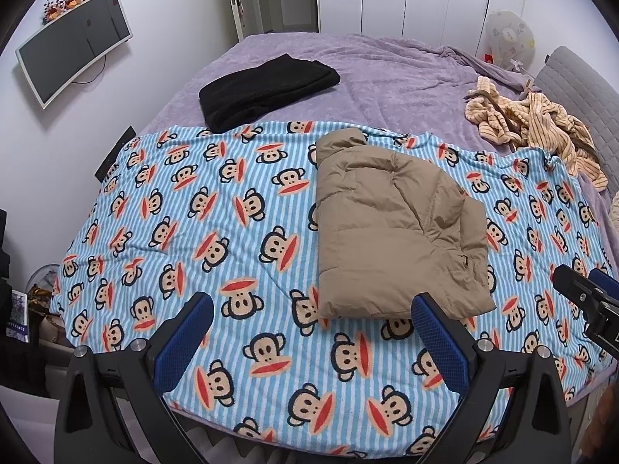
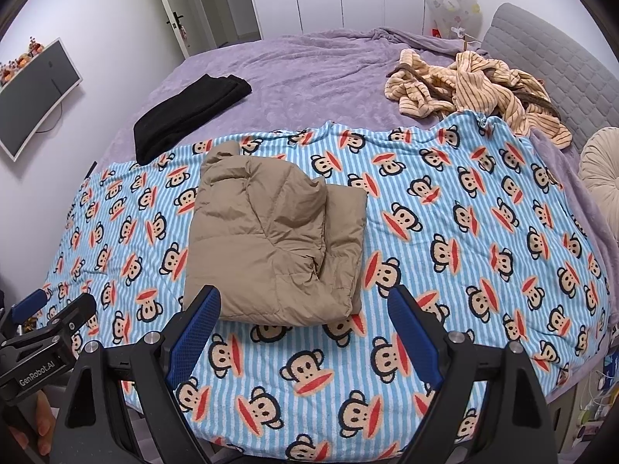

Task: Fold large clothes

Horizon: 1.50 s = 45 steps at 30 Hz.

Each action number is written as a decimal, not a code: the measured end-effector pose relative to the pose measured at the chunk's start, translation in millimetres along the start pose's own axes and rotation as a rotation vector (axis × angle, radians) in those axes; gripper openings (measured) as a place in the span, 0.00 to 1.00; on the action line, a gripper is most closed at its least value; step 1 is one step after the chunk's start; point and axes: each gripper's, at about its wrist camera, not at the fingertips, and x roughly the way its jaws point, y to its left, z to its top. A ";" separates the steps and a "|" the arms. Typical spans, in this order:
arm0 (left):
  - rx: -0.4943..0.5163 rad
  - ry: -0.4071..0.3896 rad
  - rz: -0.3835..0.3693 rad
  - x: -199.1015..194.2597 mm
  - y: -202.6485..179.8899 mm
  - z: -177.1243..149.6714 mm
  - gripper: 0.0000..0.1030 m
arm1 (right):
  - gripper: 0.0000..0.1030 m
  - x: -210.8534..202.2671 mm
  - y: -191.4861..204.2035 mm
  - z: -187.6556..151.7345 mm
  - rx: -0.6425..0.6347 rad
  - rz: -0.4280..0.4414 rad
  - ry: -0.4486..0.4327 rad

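The left tongs (image 1: 311,317) are spread wide apart and hold nothing; their blue pads (image 1: 185,332) hang above the front part of the bed. The right tongs (image 2: 305,309) are spread wide in the same way and are also empty. In the left view the right tongs (image 1: 588,297) show at the right edge, and in the right view the left tongs (image 2: 50,317) show at the left edge, so the two are side by side.

Just beyond both pairs lies the tan puffer jacket (image 1: 394,228) (image 2: 274,236). It is folded into a thick bundle and rests on a blue striped blanket with monkey faces (image 1: 216,208) (image 2: 464,232), which covers the near half of the bed. Neither pair of tongs touches the jacket.

Farther back the bed has a purple cover (image 1: 387,77) (image 2: 309,77). On it, to the left, lies a folded black garment (image 1: 267,91) (image 2: 189,112). To the right, near the grey headboard (image 2: 549,62), is a crumpled striped beige garment (image 1: 537,123) (image 2: 472,85). A flat screen (image 1: 73,46) hangs on the left wall.
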 end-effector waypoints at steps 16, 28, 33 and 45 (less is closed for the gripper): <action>0.002 0.005 0.001 5.6 1.2 -1.4 0.99 | 0.87 2.3 2.1 0.9 -0.004 0.000 0.001; 0.007 0.008 -0.001 7.2 1.2 -2.3 0.99 | 0.87 3.8 3.5 2.0 -0.003 0.000 0.004; 0.010 0.009 0.000 10.0 0.6 -3.8 0.99 | 0.87 4.3 4.3 2.7 -0.005 0.000 0.004; 0.014 0.013 0.002 16.5 4.8 -3.1 0.99 | 0.87 6.2 6.3 4.5 -0.004 -0.001 0.008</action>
